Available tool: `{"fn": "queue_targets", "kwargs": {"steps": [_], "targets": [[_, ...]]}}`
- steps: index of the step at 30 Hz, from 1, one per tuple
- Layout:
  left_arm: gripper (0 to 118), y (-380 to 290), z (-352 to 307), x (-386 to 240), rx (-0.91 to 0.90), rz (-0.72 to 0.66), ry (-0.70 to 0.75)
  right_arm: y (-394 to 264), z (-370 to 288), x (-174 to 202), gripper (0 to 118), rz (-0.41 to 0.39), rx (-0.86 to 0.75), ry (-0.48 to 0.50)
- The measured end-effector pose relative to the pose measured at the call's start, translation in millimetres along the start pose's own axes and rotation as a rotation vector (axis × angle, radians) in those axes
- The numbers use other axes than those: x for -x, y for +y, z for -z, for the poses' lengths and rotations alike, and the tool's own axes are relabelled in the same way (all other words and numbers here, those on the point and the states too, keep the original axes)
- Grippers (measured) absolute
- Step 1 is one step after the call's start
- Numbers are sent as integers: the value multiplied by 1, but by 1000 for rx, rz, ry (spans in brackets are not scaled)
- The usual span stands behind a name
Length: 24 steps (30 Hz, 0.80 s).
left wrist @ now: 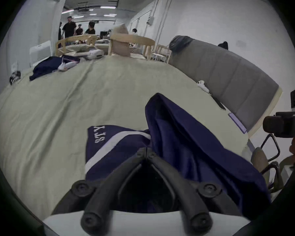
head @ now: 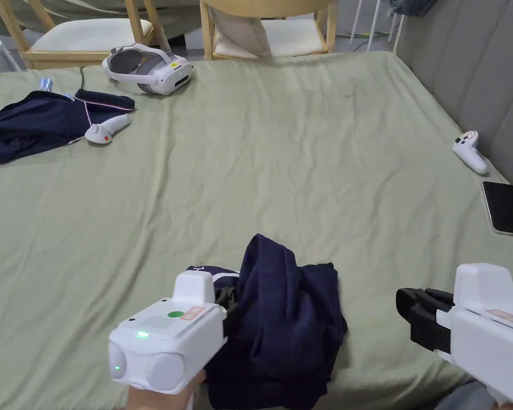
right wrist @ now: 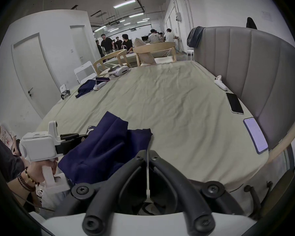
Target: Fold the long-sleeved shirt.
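Note:
A navy long-sleeved shirt [head: 287, 320] [left wrist: 186, 137] [right wrist: 106, 146] with a white stripe lies crumpled at the near edge of the green bed sheet [head: 303, 160]. One fold stands up in a peak. My left gripper [head: 230, 304] [left wrist: 146, 152] [right wrist: 79, 135] is at the shirt's left side, its jaws shut on bunched fabric. My right gripper [head: 404, 307] [right wrist: 147, 152] [left wrist: 269, 125] hovers to the right of the shirt, shut with nothing in it.
A second navy garment [head: 41, 125], a white headset [head: 146, 66] and a controller [head: 107, 129] lie at the far left. Another controller [head: 470, 152] and a phone [head: 505, 208] lie beside the grey headboard [head: 485, 69]. Wooden chairs [head: 271, 26] stand behind; people stand farther back.

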<state>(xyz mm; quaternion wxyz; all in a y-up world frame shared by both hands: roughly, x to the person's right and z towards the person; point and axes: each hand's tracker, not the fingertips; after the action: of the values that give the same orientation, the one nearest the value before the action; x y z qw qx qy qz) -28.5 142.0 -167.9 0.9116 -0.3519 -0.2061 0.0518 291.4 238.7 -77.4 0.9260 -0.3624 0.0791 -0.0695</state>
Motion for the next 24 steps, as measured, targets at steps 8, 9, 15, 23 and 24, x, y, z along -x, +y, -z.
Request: {"fn": "queue_targets", "kwargs": {"steps": [8, 9, 15, 23, 24], "targets": [[4, -7, 16, -72, -2, 98, -170, -7, -3, -11, 1, 8, 18, -26], [4, -10, 22, -81, 16, 105, -177, -7, -5, -10, 1, 9, 19, -30], [4, -29, 60, -104, 109, 91, -214, -9, -10, -18, 1, 29, 19, -47], [4, 27, -18, -40, -103, -70, -216, 20, 29, 7, 1, 6, 26, 107], [4, 32, -29, -27, -121, -100, -195, 22, 40, 15, 1, 20, 34, 147]]}}
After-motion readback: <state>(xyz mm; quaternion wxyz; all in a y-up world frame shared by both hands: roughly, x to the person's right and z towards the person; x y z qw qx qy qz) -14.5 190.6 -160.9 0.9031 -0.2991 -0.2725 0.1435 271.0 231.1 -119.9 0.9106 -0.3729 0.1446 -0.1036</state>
